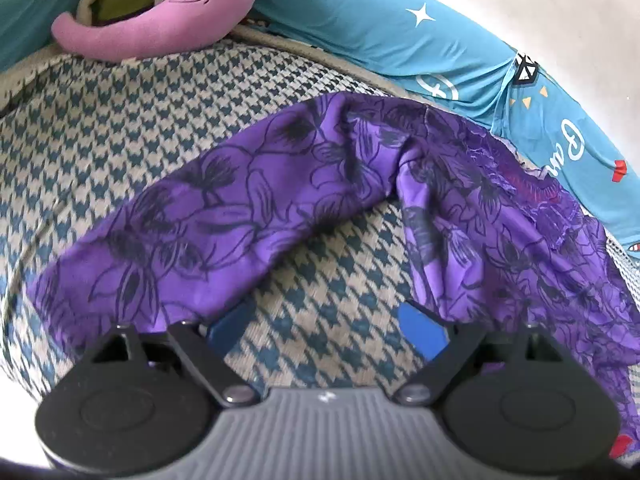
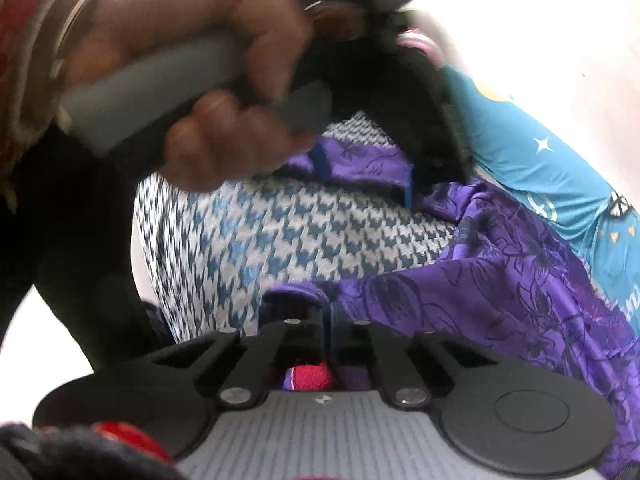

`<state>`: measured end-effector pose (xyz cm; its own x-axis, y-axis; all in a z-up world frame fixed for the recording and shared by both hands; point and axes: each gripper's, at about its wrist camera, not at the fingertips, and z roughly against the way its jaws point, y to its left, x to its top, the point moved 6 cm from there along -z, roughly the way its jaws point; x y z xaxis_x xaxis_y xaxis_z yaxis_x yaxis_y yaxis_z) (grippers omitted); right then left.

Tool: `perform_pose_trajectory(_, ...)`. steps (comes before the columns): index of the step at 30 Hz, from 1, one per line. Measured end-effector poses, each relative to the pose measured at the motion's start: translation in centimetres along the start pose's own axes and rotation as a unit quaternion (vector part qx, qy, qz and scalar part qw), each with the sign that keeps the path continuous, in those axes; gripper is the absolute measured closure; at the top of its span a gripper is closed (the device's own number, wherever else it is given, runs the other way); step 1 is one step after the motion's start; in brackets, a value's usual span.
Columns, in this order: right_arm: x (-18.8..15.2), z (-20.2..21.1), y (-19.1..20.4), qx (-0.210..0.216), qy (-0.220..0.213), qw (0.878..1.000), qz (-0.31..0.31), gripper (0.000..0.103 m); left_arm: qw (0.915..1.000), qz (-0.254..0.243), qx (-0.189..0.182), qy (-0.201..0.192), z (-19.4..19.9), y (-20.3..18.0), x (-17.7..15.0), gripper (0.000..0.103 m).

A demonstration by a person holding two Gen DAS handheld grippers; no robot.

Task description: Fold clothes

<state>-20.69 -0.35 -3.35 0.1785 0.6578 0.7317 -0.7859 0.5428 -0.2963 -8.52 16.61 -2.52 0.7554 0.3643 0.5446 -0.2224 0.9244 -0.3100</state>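
A purple garment [image 1: 304,184] with a dark flower print lies crumpled on a blue-and-white houndstooth bedspread [image 1: 100,140]. My left gripper [image 1: 326,320] stands open over the bedspread, and the garment's edge drapes across both blue fingertips [image 1: 424,332]. In the right wrist view the same garment [image 2: 500,280] runs off to the right. My right gripper [image 2: 326,316] is shut on a fold of its edge. Farther off in that view a hand [image 2: 192,80] holds the left gripper [image 2: 364,178], its fingers spread with purple cloth between them.
A pink plush toy [image 1: 160,12] rests at the far end of the bed. Teal bedding [image 1: 380,20] printed with stars and letters runs along the far and right side, also seen as teal bedding [image 2: 520,152]. Something red [image 2: 308,376] shows under the right gripper.
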Motion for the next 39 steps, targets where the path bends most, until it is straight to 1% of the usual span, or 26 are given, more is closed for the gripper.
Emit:
perform_pose_trajectory(2,1.0,1.9,-0.9,0.024,-0.026,0.998,-0.052,0.098,1.0000,0.006,-0.001,-0.003,0.4,0.3,-0.3,0.015)
perform_pose_trajectory(4,1.8,4.0,-2.1,0.036,-0.060,0.992,-0.101,0.098,0.9999,0.012,0.001,-0.011,0.9,0.8,-0.4,0.007)
perform_pose_trajectory(6,2.2,6.1,-3.4,0.044,-0.091,0.984,-0.147,0.098,0.9996,0.015,0.005,-0.021,1.4,1.3,-0.5,0.006)
perform_pose_trajectory(8,2.0,8.0,-4.5,0.048,-0.113,0.975,-0.186,0.098,0.9997,0.014,0.005,-0.021,1.5,1.5,-0.8,0.006)
perform_pose_trajectory(9,1.8,8.6,-4.8,0.048,-0.117,0.972,-0.197,0.098,0.9997,0.012,0.006,-0.018,1.6,1.5,-1.0,0.006)
perform_pose_trajectory(11,0.9,8.6,-4.9,0.025,-0.095,0.976,-0.196,0.097,0.9998,0.008,0.010,-0.014,1.6,1.5,-1.4,0.006)
perform_pose_trajectory(13,-0.2,7.9,-4.9,-0.014,-0.052,0.980,-0.192,0.097,0.9999,0.007,0.011,-0.010,1.6,1.5,-1.9,0.006)
perform_pose_trajectory(14,-0.8,7.5,-4.8,-0.020,-0.030,0.981,-0.193,0.096,0.9999,0.007,0.010,-0.008,1.6,1.4,-2.2,0.006)
perform_pose_trajectory(15,-1.4,7.2,-4.7,-0.020,-0.011,0.981,-0.195,0.091,0.9999,0.005,0.010,-0.005,1.5,1.3,-2.5,0.006)
perform_pose_trajectory(17,-2.0,6.8,-4.4,-0.021,0.011,0.981,-0.193,0.089,0.9999,-0.004,0.010,0.000,1.5,1.0,-3.0,0.006)
perform_pose_trajectory(22,-2.6,7.6,-3.5,-0.019,0.016,0.982,-0.187,0.088,0.9997,-0.021,0.004,0.008,1.3,0.2,-3.9,0.005)
perform_pose_trajectory(25,-3.1,7.8,-3.2,-0.021,0.029,0.981,-0.190,0.088,0.9994,-0.032,0.000,0.016,1.0,-0.4,-4.5,0.005)
perform_pose_trajectory(28,-3.3,8.0,-2.4,0.003,0.027,0.980,-0.196,0.088,0.9986,-0.049,0.004,0.018,0.7,-1.1,-5.0,0.003)
perform_pose_trajectory(30,-3.1,8.0,-1.8,0.025,0.020,0.980,-0.196,0.088,0.9981,-0.059,0.008,0.017,0.6,-1.4,-5.2,0.003)
perform_pose_trajectory(33,-2.6,8.1,-0.7,0.052,0.007,0.980,-0.190,0.088,0.9978,-0.064,0.004,0.016,0.7,-1.7,-5.3,0.003)
perform_pose_trajectory(35,-2.3,8.1,0.0,0.061,-0.001,0.980,-0.189,0.086,0.9980,-0.062,0.003,0.015,0.7,-1.6,-5.3,0.003)
perform_pose_trajectory(39,-1.8,7.5,0.9,0.069,-0.007,0.978,-0.195,0.073,0.9983,-0.057,0.000,0.015,0.6,-1.5,-5.3,0.003)
